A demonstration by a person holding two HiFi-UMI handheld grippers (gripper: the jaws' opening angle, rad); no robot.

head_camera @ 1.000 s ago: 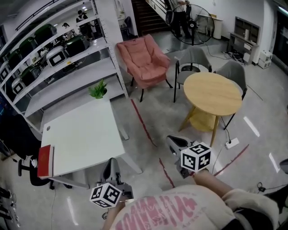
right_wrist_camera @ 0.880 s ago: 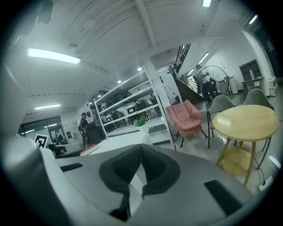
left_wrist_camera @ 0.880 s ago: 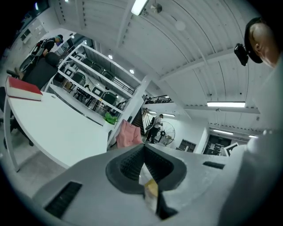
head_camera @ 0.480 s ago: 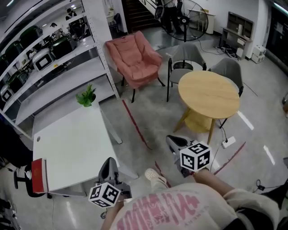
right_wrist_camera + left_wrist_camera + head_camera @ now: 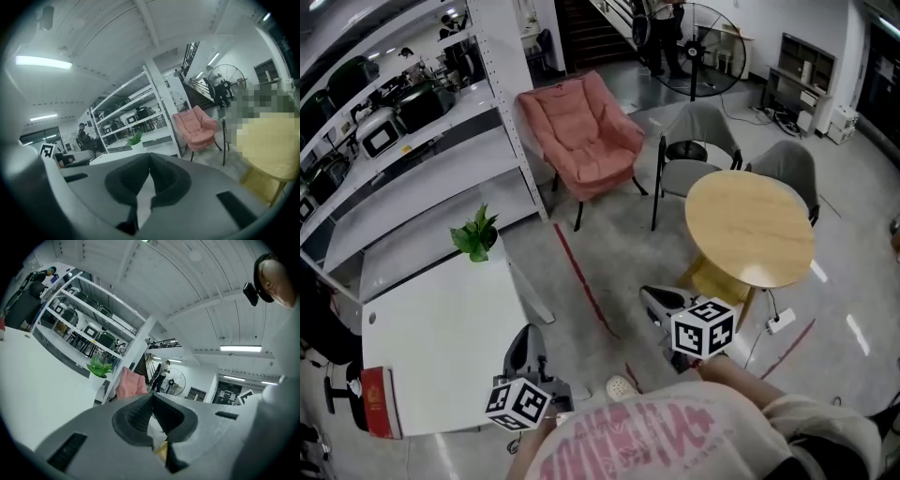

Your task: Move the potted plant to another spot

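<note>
Plainly nothing of the move is done yet: the potted plant (image 5: 474, 234) stands upright at the far right corner of the white counter (image 5: 441, 328), close to both edges that meet there and just in front of the shelving rack (image 5: 412, 122). I am well apart from it. My left tool (image 5: 525, 339) hangs over the counter's near edge and my right tool (image 5: 650, 295) is out over the bare floor (image 5: 609, 234). Each has its jaws pressed together on nothing, as both gripper views show. By my judgement the whole task is left: closing the gap, spreading a tool, taking the pot, lifting and setting it down elsewhere. The corner spot means the pot could tip off the far or right edge if I nudge it outward, so I would come at it from the counter side. The counter is mostly bare between me and the plant, with only a red book (image 5: 375, 414) at the near left corner, so there is ample room to set the pot down there. To the right, the floor lane between the counter and the round wooden table (image 5: 750, 230) looks open. The pink armchair (image 5: 581, 131) and grey chairs (image 5: 698, 141) stand farther back.
</note>
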